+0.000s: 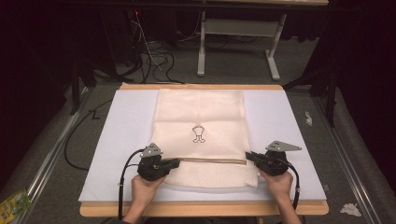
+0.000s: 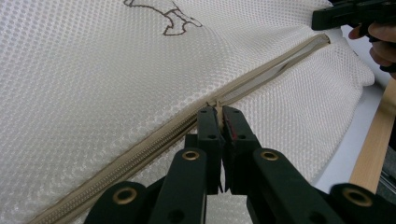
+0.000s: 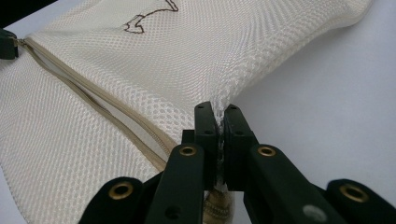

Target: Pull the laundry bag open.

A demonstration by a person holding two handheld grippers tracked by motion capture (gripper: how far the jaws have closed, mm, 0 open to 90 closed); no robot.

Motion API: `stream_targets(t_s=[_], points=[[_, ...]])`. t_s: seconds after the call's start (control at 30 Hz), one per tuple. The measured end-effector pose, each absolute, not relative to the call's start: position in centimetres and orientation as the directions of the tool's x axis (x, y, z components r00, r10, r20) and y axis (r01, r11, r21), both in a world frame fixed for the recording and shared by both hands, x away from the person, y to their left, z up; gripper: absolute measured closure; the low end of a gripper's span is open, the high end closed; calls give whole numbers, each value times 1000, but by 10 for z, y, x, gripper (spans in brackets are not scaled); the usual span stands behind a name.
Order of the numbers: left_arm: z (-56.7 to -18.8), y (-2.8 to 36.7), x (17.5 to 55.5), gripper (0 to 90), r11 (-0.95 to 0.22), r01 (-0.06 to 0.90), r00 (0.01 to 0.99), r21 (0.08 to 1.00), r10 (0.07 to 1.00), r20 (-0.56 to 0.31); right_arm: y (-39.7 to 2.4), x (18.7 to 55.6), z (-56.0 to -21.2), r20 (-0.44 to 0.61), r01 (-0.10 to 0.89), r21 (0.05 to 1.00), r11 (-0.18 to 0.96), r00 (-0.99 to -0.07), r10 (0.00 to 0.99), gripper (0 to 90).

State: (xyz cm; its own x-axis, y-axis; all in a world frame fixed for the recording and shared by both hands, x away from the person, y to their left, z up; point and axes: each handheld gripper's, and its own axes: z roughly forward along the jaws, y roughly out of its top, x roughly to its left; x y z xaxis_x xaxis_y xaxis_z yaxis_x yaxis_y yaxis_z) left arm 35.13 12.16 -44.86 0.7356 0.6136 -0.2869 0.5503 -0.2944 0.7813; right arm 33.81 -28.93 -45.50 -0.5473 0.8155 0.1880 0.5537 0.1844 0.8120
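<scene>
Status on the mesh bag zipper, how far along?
Done: mesh bag lies flat on the white mat. In hand: left gripper is shut on the zipper pull; right gripper is shut on the bag's edge at the zipper's other end. Left: zipper gapes between the two grippers; which way the pull runs I cannot tell.
</scene>
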Motion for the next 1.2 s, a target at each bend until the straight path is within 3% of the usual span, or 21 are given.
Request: stream_targets(t_s=[1.2], points=[[-446,151,350,871,-238,570,694,787,652,-305,-292,338,-457,191,555,812,177,-541,819,881]])
